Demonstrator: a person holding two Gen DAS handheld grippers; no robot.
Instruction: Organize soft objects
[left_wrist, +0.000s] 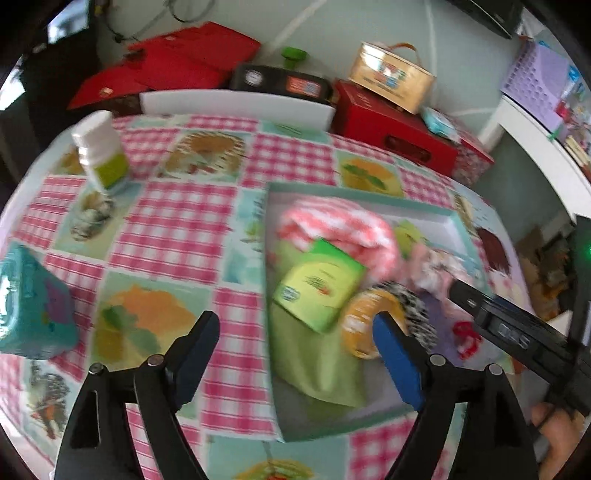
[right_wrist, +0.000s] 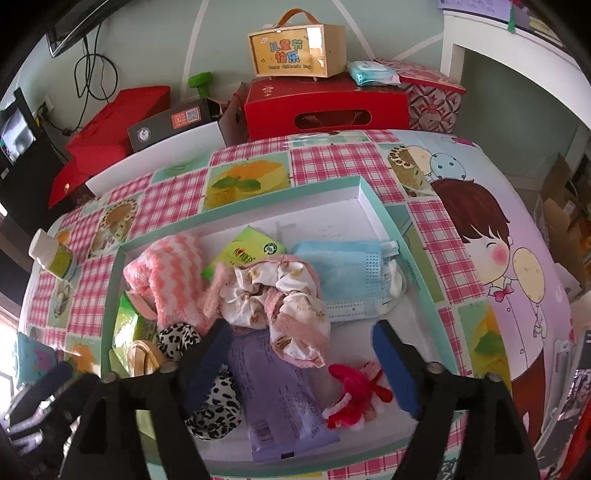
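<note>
A shallow teal-rimmed box (right_wrist: 373, 206) on the table holds soft things: a pink-and-white fuzzy sock (right_wrist: 173, 273), a pink printed cloth (right_wrist: 284, 291), blue face masks (right_wrist: 354, 273), a purple packet (right_wrist: 284, 398), a leopard-print scrunchie (right_wrist: 210, 410), a red fuzzy piece (right_wrist: 351, 391) and green tissue packs (right_wrist: 251, 247). My right gripper (right_wrist: 303, 354) is open and empty, just above the box's near part. My left gripper (left_wrist: 295, 354) is open and empty over the box's left edge (left_wrist: 267, 295), near the green pack (left_wrist: 321, 284) and green cloth (left_wrist: 314, 358).
A white bottle with a green label (left_wrist: 101, 155) stands at the table's far left. A teal box (left_wrist: 33, 306) sits at the left edge. Red gift boxes (right_wrist: 325, 103) and a gold handled case (right_wrist: 295, 48) line the wall behind. A white shelf (right_wrist: 517, 74) stands at right.
</note>
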